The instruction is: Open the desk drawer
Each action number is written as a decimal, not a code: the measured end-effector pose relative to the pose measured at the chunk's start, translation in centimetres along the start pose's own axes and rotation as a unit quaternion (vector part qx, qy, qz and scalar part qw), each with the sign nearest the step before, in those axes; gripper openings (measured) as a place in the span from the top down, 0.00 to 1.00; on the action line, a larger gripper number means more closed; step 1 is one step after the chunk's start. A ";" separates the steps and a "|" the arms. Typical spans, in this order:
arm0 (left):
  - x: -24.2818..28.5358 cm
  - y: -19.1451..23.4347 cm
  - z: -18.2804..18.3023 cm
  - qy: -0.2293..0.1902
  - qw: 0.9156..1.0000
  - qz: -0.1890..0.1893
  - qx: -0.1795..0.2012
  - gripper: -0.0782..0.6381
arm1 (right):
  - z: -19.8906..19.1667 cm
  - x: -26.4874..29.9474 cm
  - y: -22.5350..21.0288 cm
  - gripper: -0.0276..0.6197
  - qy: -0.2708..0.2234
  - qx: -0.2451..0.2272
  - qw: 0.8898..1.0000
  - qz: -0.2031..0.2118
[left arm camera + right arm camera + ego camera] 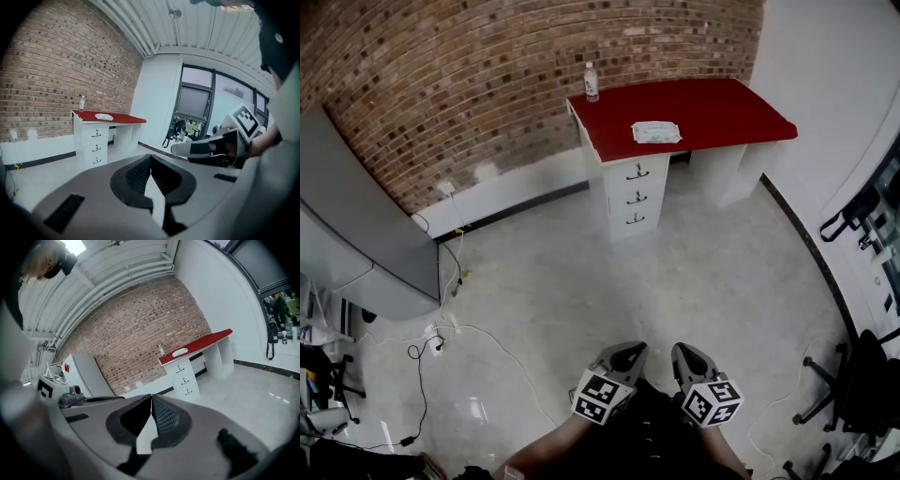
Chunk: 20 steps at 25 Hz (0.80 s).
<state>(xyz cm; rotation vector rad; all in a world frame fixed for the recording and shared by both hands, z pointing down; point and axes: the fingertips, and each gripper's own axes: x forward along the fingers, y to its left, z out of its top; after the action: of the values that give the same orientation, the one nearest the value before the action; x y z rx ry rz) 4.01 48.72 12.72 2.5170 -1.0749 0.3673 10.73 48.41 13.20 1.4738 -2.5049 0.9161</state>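
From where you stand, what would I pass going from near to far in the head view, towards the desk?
Left hand-held gripper and right hand-held gripper side by side → floor → drawers → packet → bottle → brick wall

red-topped desk (722, 105), clear bottle (592, 82), flat white packet (656, 132)

1. The red-topped white desk (694, 111) stands against the brick wall (441, 84), across the pale floor (675, 281).
2. On its back left corner stands a clear plastic bottle (592, 82); a flat white packet (656, 132) lies mid-top.
3. A stack of three white drawers (623, 192) sits under the desk's left end.
4. A grey metal cabinet (366, 234) stands at the left, a black wheeled chair (861, 375) at the right.
5. The left gripper (633, 350) and right gripper (682, 351) are side by side, well apart from the desk.
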 end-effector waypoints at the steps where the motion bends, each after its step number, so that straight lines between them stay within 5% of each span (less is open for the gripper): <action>1: 0.0 -0.1 0.0 0.002 1.000 0.000 0.002 0.88 | -0.1 -0.1 -0.2 0.94 0.001 0.004 1.000 -0.001; 11: 0.7 0.2 -1.4 0.019 1.000 0.004 -0.010 0.88 | -1.1 1.1 -0.8 0.94 0.016 0.027 1.000 0.006; 20: 3.4 5.1 0.4 0.020 1.000 0.006 -0.019 0.88 | 1.5 5.8 -2.6 0.94 0.011 0.031 0.999 -0.003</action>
<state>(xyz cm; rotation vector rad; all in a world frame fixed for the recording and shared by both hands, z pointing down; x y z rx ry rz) 2.62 43.12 14.84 2.4593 -1.0726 0.3960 10.17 42.22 15.26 1.4784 -2.4779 1.0111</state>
